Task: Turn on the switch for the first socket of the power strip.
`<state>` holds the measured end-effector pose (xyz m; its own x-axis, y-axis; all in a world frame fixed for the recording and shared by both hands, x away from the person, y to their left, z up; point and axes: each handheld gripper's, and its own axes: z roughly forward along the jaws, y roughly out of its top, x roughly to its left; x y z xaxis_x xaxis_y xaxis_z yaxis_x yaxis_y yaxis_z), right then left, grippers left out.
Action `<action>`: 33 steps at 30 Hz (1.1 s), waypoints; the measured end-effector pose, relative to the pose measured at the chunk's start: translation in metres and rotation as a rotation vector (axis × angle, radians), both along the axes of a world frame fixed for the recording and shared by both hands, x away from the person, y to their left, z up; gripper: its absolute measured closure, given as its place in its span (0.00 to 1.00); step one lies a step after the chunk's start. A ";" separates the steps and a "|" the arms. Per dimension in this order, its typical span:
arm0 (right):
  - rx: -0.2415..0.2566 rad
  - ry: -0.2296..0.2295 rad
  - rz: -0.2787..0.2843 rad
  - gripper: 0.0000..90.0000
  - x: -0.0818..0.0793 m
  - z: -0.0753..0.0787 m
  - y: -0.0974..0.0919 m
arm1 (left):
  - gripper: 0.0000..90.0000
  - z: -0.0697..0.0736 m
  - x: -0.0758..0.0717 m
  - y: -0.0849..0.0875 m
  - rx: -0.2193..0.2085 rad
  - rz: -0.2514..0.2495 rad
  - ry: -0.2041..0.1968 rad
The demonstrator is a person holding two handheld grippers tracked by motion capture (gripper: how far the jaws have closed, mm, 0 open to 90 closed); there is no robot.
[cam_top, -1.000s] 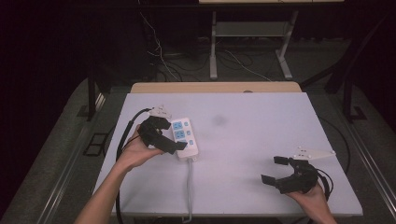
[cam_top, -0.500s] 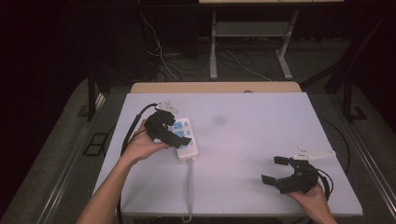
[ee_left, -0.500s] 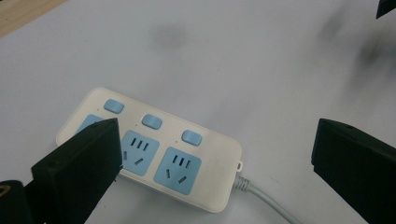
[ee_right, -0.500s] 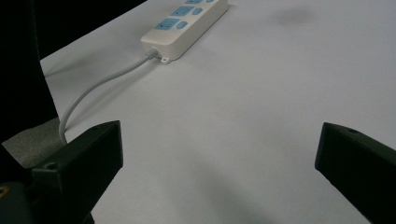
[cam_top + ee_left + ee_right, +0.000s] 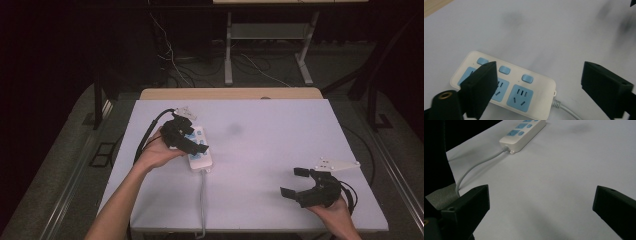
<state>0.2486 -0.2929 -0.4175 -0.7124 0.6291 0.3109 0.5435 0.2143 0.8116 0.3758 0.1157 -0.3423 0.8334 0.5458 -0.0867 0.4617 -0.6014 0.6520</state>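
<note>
One power strip is lying near the desk's left edge, its cord trailing off the near edge. The left gripper is hovering over its sockets with jaws apart, nothing clamped, so the grasp looks not yet made. The right gripper is waiting near the near right corner, jaws apart and holding nothing. Gripping the strip, and whatever follows, seems left to do.
</note>
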 end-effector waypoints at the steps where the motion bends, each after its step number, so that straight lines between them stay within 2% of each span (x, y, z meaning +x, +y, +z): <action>1: 0.000 -0.001 0.000 0.01 0.000 0.000 0.000 | 0.18 -0.001 0.001 -0.001 0.000 -0.001 0.003; 4: -0.001 0.000 0.000 0.01 0.000 0.000 0.000 | 0.23 -0.004 0.003 -0.002 0.004 -0.004 0.008; 6: -0.001 0.000 0.001 0.01 0.000 0.000 0.000 | 0.32 -0.005 0.004 -0.002 0.006 -0.007 0.008; 7: -0.001 0.000 0.001 0.01 0.000 0.000 0.000 | 0.32 -0.006 0.005 -0.003 0.004 -0.005 0.007; 13: -0.003 0.001 0.003 0.01 0.000 0.000 0.000 | 0.52 -0.010 0.009 -0.003 0.007 -0.007 0.008; 14: -0.003 0.001 0.003 0.01 0.000 0.000 0.000 | 0.52 -0.011 0.010 -0.004 0.008 -0.008 0.013; 15: -0.003 0.003 0.002 0.01 0.000 0.000 0.000 | 0.60 -0.012 0.011 -0.004 0.006 -0.012 0.019; 18: -0.003 0.003 0.003 0.01 0.000 0.000 0.000 | 0.71 -0.015 0.013 -0.004 0.004 -0.019 0.033; 20: -0.003 0.003 0.003 0.01 0.000 0.000 0.000 | 0.74 -0.016 0.014 -0.005 0.009 -0.020 0.035; 21: -0.004 0.003 0.004 0.01 0.000 0.000 0.000 | 0.81 -0.018 0.015 -0.006 0.010 -0.021 0.043; 22: -0.004 0.003 0.004 0.01 0.000 0.000 0.000 | 0.81 -0.019 0.016 -0.006 0.010 -0.020 0.046; 29: -0.004 0.003 0.005 0.01 0.000 0.000 0.000 | 0.99 -0.025 0.020 -0.010 0.027 -0.029 0.060; 33: -0.003 0.003 0.006 0.01 0.000 -0.001 0.000 | 0.99 -0.029 0.021 -0.013 0.041 -0.027 0.067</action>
<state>0.2484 -0.2931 -0.4181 -0.7151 0.6259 0.3113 0.5447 0.2198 0.8093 0.3965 0.1027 -0.3717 0.8407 0.5278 -0.1212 0.4872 -0.6395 0.5947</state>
